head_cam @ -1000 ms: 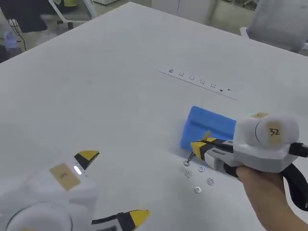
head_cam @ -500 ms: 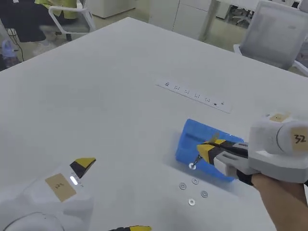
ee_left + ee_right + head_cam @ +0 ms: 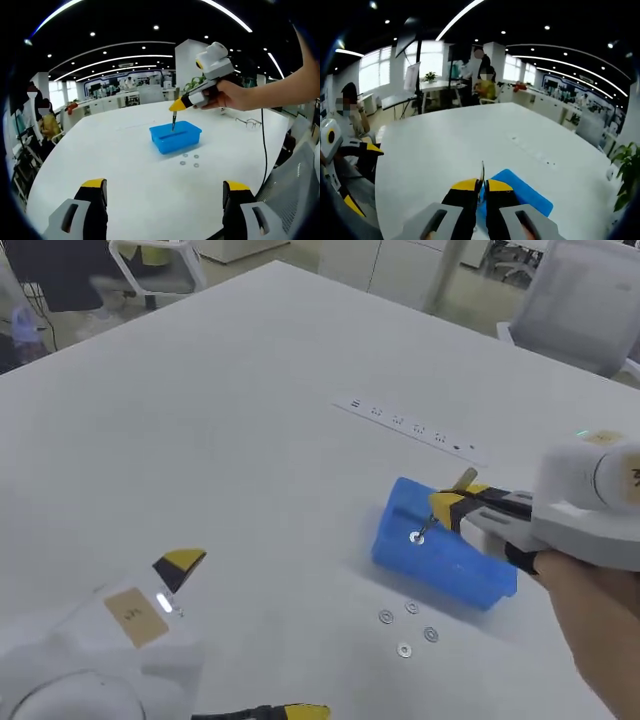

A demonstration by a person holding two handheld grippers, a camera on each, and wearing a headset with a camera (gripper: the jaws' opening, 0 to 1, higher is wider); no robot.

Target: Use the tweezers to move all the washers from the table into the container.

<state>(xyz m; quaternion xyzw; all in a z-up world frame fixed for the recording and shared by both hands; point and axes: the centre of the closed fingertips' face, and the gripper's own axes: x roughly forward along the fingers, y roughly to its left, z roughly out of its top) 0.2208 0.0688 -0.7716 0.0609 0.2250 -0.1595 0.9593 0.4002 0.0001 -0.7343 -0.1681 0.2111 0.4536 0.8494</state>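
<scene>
Your right gripper (image 3: 447, 507), clenched on thin metal tweezers (image 3: 428, 527), has carried one small silver washer (image 3: 417, 537) over the blue plastic container (image 3: 445, 570); four washers (image 3: 411, 608) remain on its near side. Left gripper (image 3: 164, 185) gapes, idle.

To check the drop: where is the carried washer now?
In the head view, right of centre, the washer is at the tweezers' tip over the container's left end, just ahead of the right gripper.
</scene>
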